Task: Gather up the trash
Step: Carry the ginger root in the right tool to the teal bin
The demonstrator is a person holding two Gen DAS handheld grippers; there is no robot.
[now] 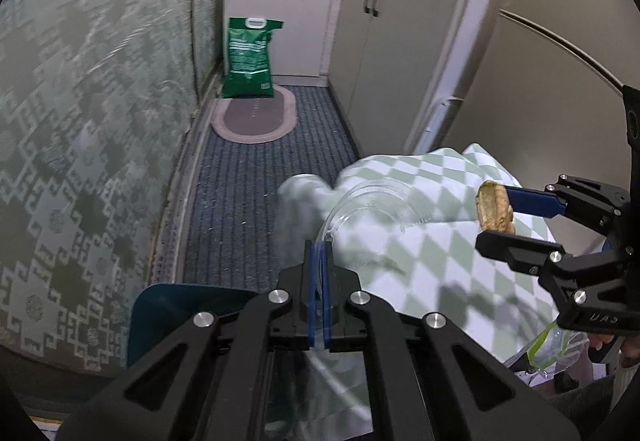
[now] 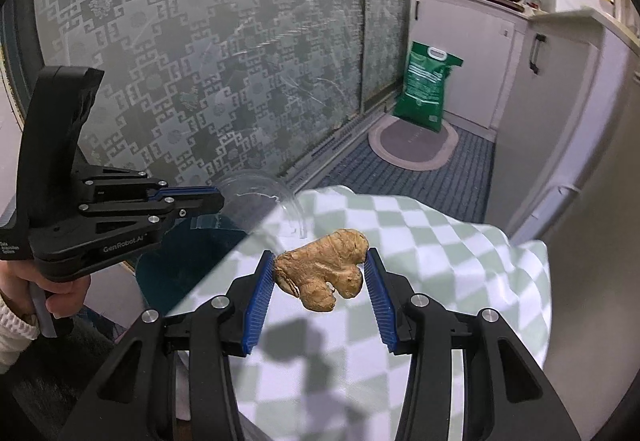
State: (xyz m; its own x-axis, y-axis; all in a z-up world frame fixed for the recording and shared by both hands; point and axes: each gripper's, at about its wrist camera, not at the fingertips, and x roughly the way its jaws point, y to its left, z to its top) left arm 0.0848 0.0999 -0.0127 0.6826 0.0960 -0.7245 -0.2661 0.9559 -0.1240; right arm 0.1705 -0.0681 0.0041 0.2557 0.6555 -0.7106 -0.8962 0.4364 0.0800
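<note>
The piece of ginger (image 2: 326,275) is clamped in the right gripper (image 2: 320,281), lifted above the checked cloth (image 2: 420,241). The left gripper (image 1: 319,257) is clenched on the rim of a clear plastic lid (image 1: 372,201), just beside the cloth's edge. This looks like the carrying step; next, both pieces need bringing over the dark blue bin (image 2: 192,261) below the cloth's edge and letting go.
</note>
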